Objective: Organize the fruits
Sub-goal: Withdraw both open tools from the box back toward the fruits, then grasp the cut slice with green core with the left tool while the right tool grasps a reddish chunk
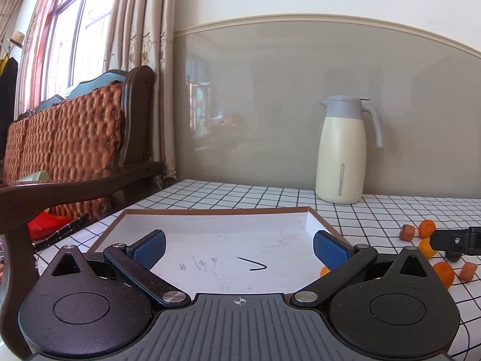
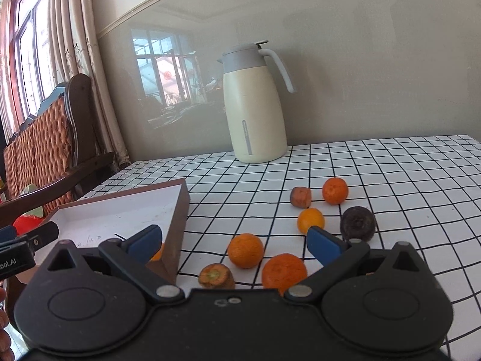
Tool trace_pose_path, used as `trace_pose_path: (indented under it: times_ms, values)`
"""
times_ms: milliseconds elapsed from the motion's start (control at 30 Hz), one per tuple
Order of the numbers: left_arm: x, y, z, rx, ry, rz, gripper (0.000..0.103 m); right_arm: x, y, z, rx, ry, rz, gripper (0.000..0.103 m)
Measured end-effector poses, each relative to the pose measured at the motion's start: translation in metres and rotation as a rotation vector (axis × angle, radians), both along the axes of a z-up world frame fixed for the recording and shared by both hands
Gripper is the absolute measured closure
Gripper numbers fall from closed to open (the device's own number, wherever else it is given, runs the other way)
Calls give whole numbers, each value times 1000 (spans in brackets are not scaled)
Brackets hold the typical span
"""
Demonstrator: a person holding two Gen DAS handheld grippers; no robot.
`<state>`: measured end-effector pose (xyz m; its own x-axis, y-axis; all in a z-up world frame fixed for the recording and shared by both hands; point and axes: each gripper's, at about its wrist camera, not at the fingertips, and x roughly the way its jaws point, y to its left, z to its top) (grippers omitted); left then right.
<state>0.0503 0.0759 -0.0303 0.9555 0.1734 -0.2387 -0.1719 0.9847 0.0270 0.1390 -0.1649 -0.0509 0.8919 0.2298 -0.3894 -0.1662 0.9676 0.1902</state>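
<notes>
Judging from the layout, barely begun. Only one orange apparently inside the shallow white tray, tucked at its near right corner, half hidden behind the tray wall. Everything else loose on the checked tabletop right of the tray: four more oranges, the nearest just ahead of the right tongs, plus carrot stubs and a dark round piece. Both tongs spread wide and holding nothing, the left tongs hovering over the tray's bare floor. Remaining: nearly the whole job of collecting and sorting.
</notes>
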Motion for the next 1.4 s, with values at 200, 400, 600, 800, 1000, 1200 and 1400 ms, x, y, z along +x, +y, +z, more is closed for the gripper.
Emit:
trace_pose_path:
  times_ms: [200, 400, 600, 800, 1000, 1200, 1400]
  values:
    - [0, -32, -1, 33, -11, -99, 0, -11, -25, 0, -12, -17, -57, 6]
    - [4, -63, -5, 38, 4, -198, 0, -18, -58, -1, 9, -15, -142, 6]
    - [6, -94, -12, 63, 37, -283, 0, -23, -77, -4, 13, -20, -178, 14]
    - [9, -118, -19, 96, 62, -336, 8, -26, -87, -8, 0, 3, -186, 29]
    - [16, -131, -25, 87, 106, -356, 14, -26, -97, -13, 5, 28, -195, 34]
    - [23, -145, -31, 94, 138, -368, 20, -25, -99, -17, -4, 58, -179, 45]
    - [29, -151, -37, 96, 170, -353, 31, -19, -95, -20, -11, 75, -166, 52]
